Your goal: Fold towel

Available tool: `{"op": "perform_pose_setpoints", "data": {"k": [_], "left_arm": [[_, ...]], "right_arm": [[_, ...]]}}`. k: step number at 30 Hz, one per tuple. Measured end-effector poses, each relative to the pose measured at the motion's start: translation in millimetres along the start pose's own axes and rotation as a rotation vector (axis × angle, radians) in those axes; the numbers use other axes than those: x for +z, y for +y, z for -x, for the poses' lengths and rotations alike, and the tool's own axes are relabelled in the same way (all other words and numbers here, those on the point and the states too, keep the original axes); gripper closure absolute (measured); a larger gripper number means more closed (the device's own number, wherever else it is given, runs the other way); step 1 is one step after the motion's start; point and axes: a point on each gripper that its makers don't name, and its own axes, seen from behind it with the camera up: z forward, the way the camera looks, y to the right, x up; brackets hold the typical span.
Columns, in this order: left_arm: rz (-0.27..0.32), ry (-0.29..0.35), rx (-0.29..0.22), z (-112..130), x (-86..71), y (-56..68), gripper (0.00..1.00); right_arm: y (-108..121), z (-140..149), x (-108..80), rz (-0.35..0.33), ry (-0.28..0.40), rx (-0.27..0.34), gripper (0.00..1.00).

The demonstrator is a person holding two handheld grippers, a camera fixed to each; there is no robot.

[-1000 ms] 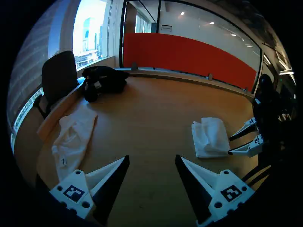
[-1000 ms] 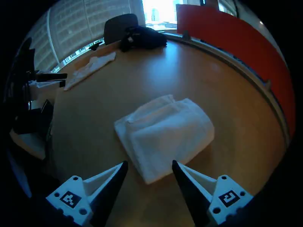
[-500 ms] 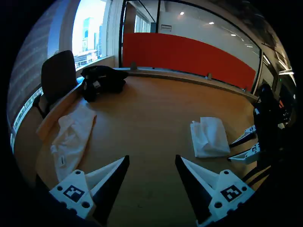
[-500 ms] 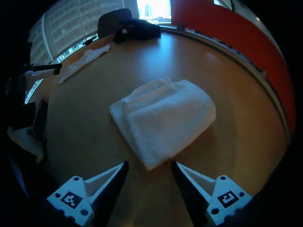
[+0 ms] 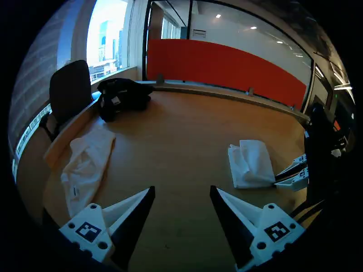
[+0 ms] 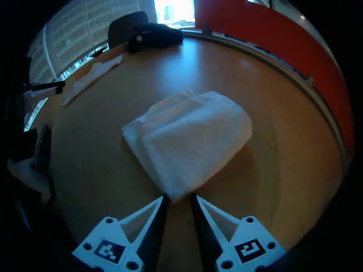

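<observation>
towel [image 6: 190, 136] lay folded on the wooden table [image 6: 277, 163] | right gripper [image 6: 178, 198] jaws narrowed around its near corner, clamp could not be told | left gripper [image 5: 181, 190] jaws released, well apart from towel | white cloth [image 5: 88, 165] lay near table's edge

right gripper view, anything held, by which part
Right gripper brackets the folded towel at its near corner; actual pinch cannot be told. Left gripper holds nothing.
</observation>
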Motion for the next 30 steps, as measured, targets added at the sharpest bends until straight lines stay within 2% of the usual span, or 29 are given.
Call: {"op": "perform_pose_setpoints", "data": {"k": [8, 12, 15, 24, 30], "left_arm": [[0.000, -0.001, 0.000, 1.8, -0.9, -0.1, 0.11], [-0.001, -0.002, -0.003, 2.5, -1.3, -1.3, 0.11], [-0.002, -0.002, -0.004, 2.6, -1.7, -1.6, 0.10], [0.001, 0.000, -0.004, 2.4, -2.2, -1.0, 0.11], [0.007, 0.010, -0.010, -1.0, -1.4, -1.9, 0.11]], "right_arm": [[2.2, -0.1, -0.7, 0.010, 0.001, -0.004, 0.77], [3.9, -0.6, -1.1, 0.015, 0.000, -0.011, 0.89], [3.4, -1.7, -1.5, 0.011, 0.004, -0.009, 0.93], [3.3, -12.3, -7.4, 0.002, 0.032, -0.036, 0.95], [5.1, -30.0, -20.4, 0.004, 0.062, -0.053, 0.95]]}}
